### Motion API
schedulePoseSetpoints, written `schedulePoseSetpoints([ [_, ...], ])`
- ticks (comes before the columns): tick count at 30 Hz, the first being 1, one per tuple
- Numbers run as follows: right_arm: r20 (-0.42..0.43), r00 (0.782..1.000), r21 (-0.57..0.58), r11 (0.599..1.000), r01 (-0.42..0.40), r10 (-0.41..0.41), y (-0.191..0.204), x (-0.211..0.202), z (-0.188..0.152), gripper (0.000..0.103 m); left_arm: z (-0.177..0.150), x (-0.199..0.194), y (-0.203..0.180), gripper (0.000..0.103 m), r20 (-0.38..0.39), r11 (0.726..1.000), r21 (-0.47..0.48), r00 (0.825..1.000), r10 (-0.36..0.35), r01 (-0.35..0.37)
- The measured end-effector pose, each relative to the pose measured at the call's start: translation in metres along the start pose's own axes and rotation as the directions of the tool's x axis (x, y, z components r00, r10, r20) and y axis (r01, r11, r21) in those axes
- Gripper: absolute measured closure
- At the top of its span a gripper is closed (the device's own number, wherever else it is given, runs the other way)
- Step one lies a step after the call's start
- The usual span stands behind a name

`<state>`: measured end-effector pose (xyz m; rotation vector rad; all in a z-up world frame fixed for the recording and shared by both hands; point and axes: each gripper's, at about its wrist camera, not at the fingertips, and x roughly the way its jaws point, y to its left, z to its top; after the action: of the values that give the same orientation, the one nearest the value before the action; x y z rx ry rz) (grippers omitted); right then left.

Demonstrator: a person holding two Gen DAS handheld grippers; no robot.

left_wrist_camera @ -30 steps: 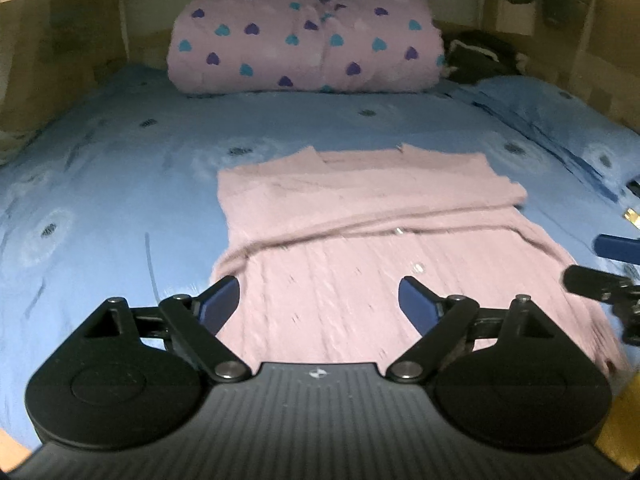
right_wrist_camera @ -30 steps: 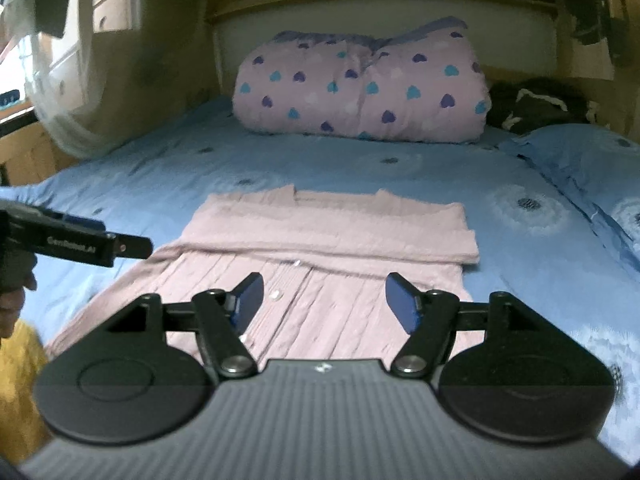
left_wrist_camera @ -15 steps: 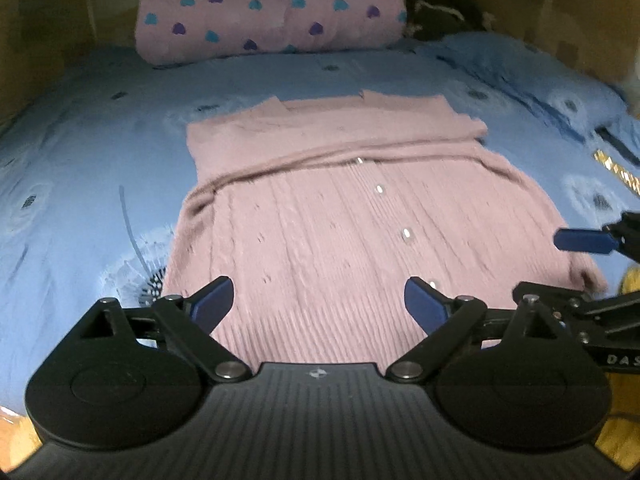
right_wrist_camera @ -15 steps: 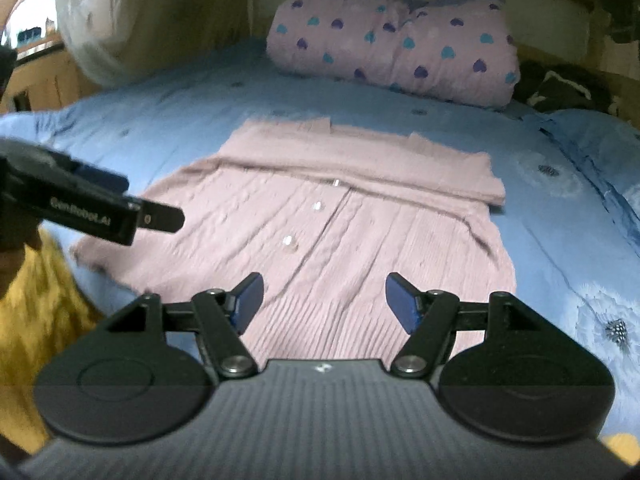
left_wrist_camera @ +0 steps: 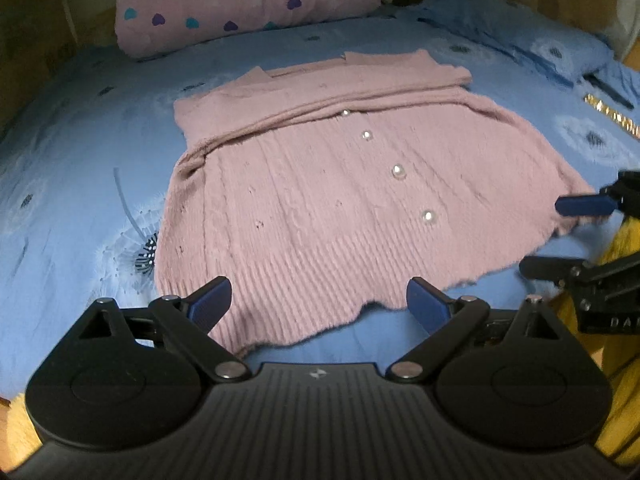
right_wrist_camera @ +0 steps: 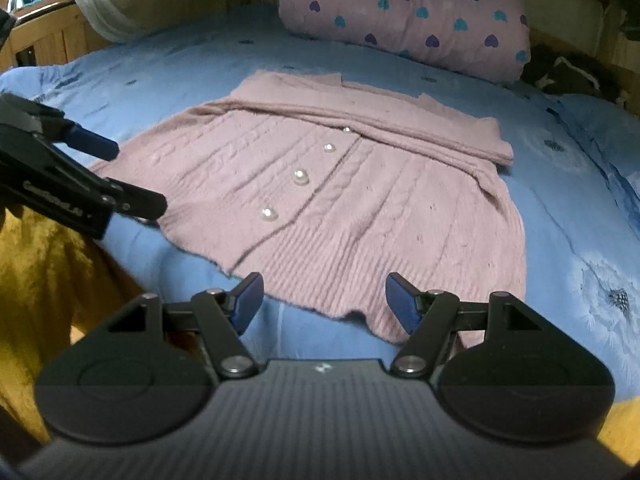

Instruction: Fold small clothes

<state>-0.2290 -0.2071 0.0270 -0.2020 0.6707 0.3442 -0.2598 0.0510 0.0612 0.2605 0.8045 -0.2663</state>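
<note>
Both grippers hang empty over the near hem of the pink cardigan [left_wrist_camera: 340,200] on the bed [left_wrist_camera: 80,152] — left gripper [left_wrist_camera: 318,300] spread wide, just been opening; right gripper [right_wrist_camera: 324,298] moderately parted. Soft, light knit (it will sag and stretch): best pinched at the ribbed hem corners. Only the right view shows the sleeve fold's right end; only the left, the cardigan's left edge.

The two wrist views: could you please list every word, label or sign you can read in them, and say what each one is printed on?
"DA": white letters, cut off by the frame edge, on the black body of the right claw, left wrist view.
White lettering on the black arm of the left claw, right wrist view: too blurred to read.
Small white emblem on each ribbed black gripper housing: a logo, no letters.
Pink knitted cardigan: no text.
</note>
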Motion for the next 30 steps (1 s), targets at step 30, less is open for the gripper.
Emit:
schedulePoseSetpoints([
  [30, 0.041, 0.956, -0.072, 0.953, 0.293, -0.290, -0.009, 0.041, -0.004, 0.029, -0.004, 0.062, 0.007, 0.001, 0.051, 0.991, 0.013, 0.990, 0.129, -0.130],
])
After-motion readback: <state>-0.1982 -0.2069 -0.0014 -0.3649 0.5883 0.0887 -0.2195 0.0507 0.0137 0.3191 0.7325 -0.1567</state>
